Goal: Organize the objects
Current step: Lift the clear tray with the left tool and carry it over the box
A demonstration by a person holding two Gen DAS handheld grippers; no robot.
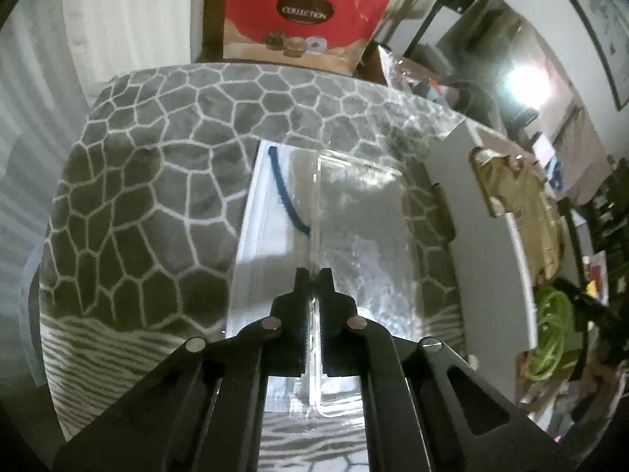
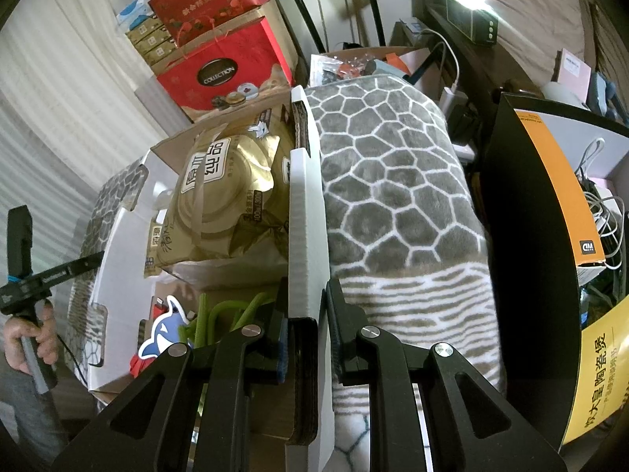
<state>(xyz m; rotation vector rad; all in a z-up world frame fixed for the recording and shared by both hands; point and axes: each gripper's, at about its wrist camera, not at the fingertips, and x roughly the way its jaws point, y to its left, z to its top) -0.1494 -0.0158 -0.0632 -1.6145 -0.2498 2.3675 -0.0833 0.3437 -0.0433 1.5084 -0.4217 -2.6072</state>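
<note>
In the left wrist view my left gripper (image 1: 313, 275) is shut on the thin upright rim of a clear plastic box (image 1: 361, 212). The box lies on a white bag (image 1: 263, 236) with a blue cord (image 1: 283, 192), on a grey blanket (image 1: 157, 181) with a white cell pattern. In the right wrist view my right gripper (image 2: 308, 295) is shut on the white side wall (image 2: 306, 212) of an open cardboard box. Inside that box are gold packs (image 2: 220, 192), a green cable (image 2: 228, 314) and a shark sticker (image 2: 161, 330).
The blanket (image 2: 393, 181) lies right of the box wall, with a black and orange carton (image 2: 550, 204) beyond it. A red gift bag (image 2: 224, 74) and stacked boxes stand behind by a curtain. A person's hand (image 2: 27, 334) grips the other tool's handle at far left.
</note>
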